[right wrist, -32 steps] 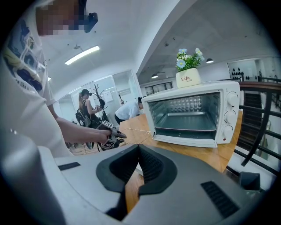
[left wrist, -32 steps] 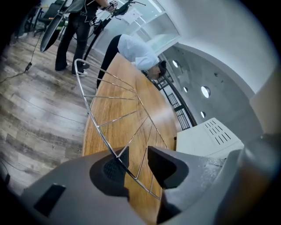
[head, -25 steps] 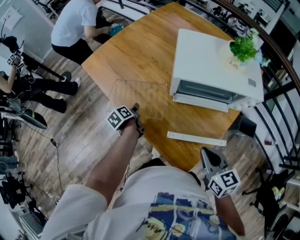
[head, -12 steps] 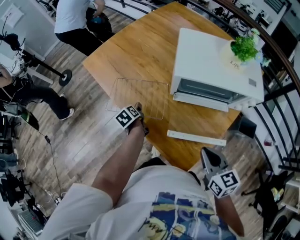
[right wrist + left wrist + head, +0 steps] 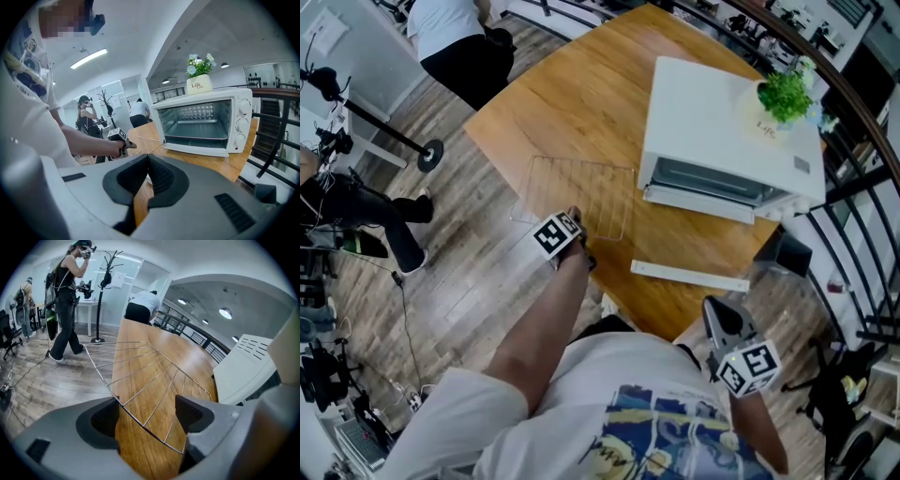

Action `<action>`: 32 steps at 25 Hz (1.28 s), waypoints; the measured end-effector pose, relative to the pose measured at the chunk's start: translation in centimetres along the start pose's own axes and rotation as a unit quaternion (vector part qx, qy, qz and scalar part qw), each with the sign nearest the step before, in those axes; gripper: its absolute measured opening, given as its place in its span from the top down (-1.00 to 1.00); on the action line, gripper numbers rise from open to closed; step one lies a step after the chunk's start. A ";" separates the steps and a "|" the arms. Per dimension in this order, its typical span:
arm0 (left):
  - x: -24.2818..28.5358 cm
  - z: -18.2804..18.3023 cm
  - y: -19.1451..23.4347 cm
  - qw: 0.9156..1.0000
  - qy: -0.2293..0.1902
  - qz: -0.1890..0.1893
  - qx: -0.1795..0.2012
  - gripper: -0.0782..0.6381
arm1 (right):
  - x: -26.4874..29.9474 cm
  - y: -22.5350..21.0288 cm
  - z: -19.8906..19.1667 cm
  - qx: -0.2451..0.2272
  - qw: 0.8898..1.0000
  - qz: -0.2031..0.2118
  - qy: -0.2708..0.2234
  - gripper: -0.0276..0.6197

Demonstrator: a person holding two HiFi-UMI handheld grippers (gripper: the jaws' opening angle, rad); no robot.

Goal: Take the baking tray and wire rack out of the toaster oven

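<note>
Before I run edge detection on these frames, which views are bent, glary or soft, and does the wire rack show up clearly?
Head view: sharp, slight bowing at the edges; the wire rack is thin and faint against the wooden table. Left gripper view: strong fisheye with dark corners, the rack's wires curve, pale sheen on the wood. Right gripper view: fisheye too, toaster oven crisp.

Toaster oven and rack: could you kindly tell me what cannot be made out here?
- Toaster oven interior: head view, its own top hides most; right gripper view, too small to tell whether a tray lies inside.
- Dials settings: right gripper view, too small.
- Wire rack near corner: left gripper view, behind the left tongs, which have just been opening, the rack between them.
</note>
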State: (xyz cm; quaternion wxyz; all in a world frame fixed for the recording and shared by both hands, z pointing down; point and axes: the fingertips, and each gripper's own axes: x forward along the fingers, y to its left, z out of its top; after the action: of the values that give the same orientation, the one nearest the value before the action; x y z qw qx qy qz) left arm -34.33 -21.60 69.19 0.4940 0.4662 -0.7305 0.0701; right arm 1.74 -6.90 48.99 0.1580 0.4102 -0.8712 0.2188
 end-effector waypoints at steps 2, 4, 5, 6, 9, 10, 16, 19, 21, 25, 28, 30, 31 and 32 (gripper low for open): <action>0.0 -0.1 0.2 1.000 0.001 0.007 0.004 -0.22 | -0.2 -0.1 -0.1 0.002 1.000 0.001 0.003 0.91; 0.0 -0.6 0.4 1.000 0.002 0.010 0.002 -0.22 | -0.5 -0.1 -0.4 0.004 1.000 0.003 0.006 0.91; -0.1 -0.8 0.5 1.000 0.001 0.010 0.002 -0.22 | -0.6 -0.2 -0.5 0.005 1.000 0.003 0.006 0.91; -0.1 -0.9 0.5 1.000 0.000 0.009 0.002 -0.22 | -0.8 -0.4 -0.5 0.005 1.000 0.003 0.005 0.91; -0.3 -1.0 0.5 1.000 -0.002 0.010 0.004 -0.22 | -1.2 -0.7 -0.4 0.004 1.000 0.001 0.002 0.91; -0.4 -1.0 0.6 1.000 -0.002 0.012 0.005 -0.22 | -1.3 -0.8 -0.4 0.003 1.000 0.001 0.002 0.91; -1.0 -1.6 0.8 1.000 -0.007 0.010 0.007 -0.22 | -2.2 -1.1 -0.7 0.004 1.000 0.006 0.001 0.91; -1.6 -1.8 0.9 1.000 -0.011 0.011 0.008 -0.22 | -2.9 -1.5 -0.8 0.003 1.000 0.006 -0.001 0.91; -2.0 -1.8 0.8 1.000 -0.016 0.007 0.007 -0.22 | -3.3 -1.7 -0.9 0.001 1.000 0.008 -0.002 0.91; -3.0 -2.4 0.5 1.000 -0.020 0.002 0.007 -0.22 | -4.1 -2.1 -1.3 -0.002 1.000 0.013 -0.003 0.91; -4.1 -2.6 0.1 1.000 -0.026 -0.006 0.007 -0.22 | -4.9 -2.3 -1.4 -0.005 1.000 0.018 -0.002 0.91; -4.9 -2.8 -0.4 0.999 -0.032 -0.016 0.008 -0.22 | -5.5 -2.5 -1.2 -0.009 1.000 0.021 -0.007 0.91; -5.3 -2.9 -0.6 0.999 -0.036 -0.021 0.008 -0.22 | -5.7 -2.6 -1.1 -0.010 1.000 0.022 -0.009 0.91; -5.8 -3.0 -0.8 0.999 -0.039 -0.025 0.007 -0.22 | -6.0 -2.7 -1.2 -0.011 1.000 0.024 -0.010 0.91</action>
State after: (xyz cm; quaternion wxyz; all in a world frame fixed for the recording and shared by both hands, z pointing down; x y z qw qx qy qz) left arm -31.34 -16.85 65.87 0.4630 0.4899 -0.7373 0.0448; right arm 7.62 -3.93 47.91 0.1483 0.3894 -0.8847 0.2090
